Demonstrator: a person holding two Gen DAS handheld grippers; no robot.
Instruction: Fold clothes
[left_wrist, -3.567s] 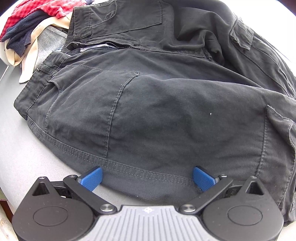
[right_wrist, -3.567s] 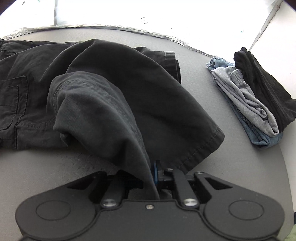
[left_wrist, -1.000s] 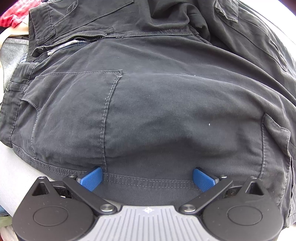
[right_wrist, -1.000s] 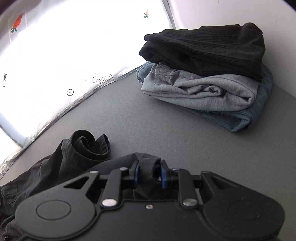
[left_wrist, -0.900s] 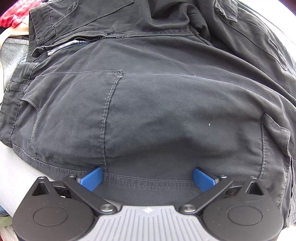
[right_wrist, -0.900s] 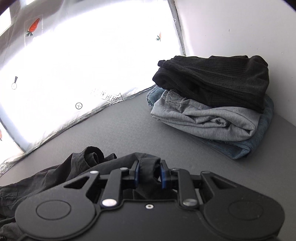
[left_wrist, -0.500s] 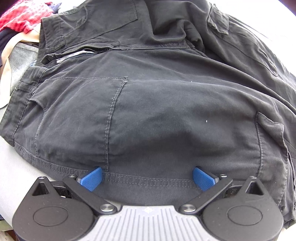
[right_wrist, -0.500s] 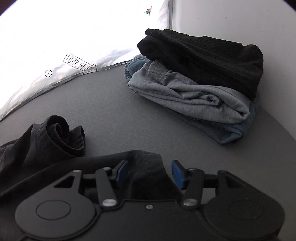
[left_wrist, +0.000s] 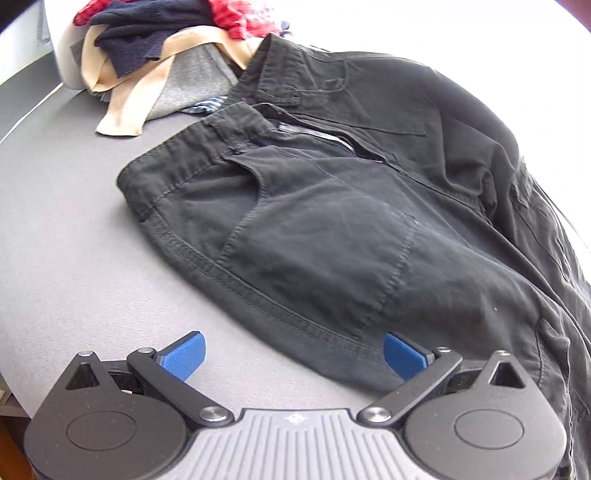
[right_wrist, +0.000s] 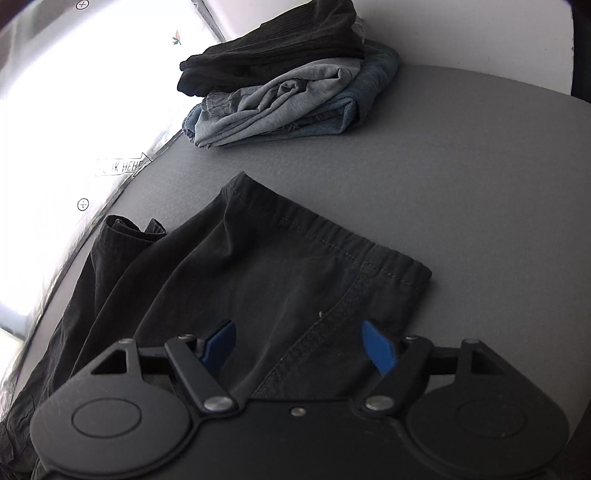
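Observation:
Dark grey cargo trousers (left_wrist: 332, 229) lie spread on the grey table (left_wrist: 66, 236), waistband and open zip toward the far left. My left gripper (left_wrist: 293, 356) is open and empty, just above the table at the trousers' near side seam. In the right wrist view one trouser leg (right_wrist: 258, 280) lies flat with its hem toward the far right; the other leg's hem (right_wrist: 125, 229) is bunched behind it. My right gripper (right_wrist: 299, 345) is open and empty above that leg.
A heap of unfolded clothes (left_wrist: 162, 48), red, navy, beige and grey, sits at the far left. A folded stack (right_wrist: 280, 88) of black, grey and blue garments stands at the far side of the table (right_wrist: 461, 192), near the bright window.
My right gripper has opened and let go of the trouser leg, which now lies flat. My left gripper has drawn back to the left, off the trousers.

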